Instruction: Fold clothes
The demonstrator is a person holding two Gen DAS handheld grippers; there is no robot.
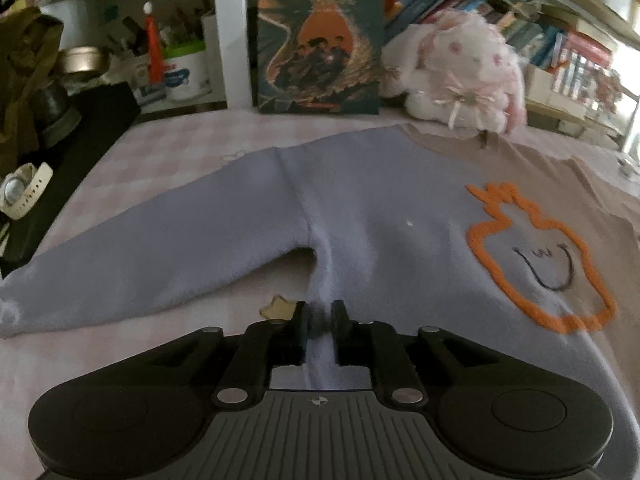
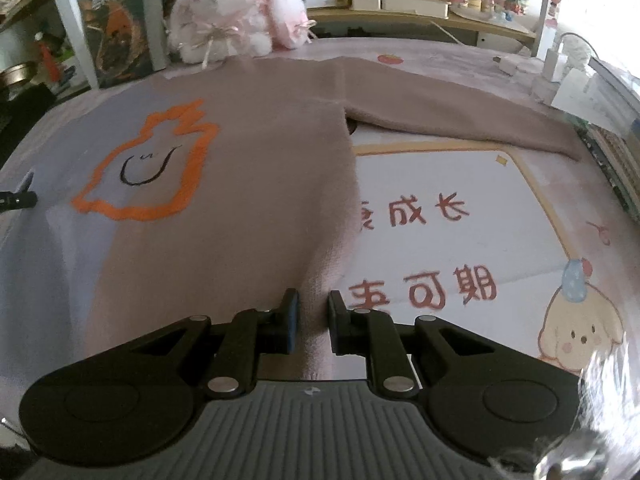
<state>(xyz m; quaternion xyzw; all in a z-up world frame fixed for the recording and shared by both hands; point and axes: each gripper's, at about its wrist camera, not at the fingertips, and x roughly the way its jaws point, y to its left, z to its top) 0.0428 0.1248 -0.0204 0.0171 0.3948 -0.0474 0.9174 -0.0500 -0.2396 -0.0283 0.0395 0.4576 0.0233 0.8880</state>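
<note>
On the pink desk mat (image 2: 460,184), nearest me, the left gripper (image 1: 320,320) pinches the sweater (image 1: 380,208) at its lavender side seam, while the right gripper (image 2: 313,312) clamps its brown hem edge. The sweater lies flat, sleeves spread, orange outline (image 2: 152,168) facing up. Beyond sit a plush bunny (image 1: 460,68) and a book (image 1: 320,36).

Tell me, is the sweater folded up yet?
No, spread flat: the sweater has both sleeves stretched out sideways on the table.
</note>
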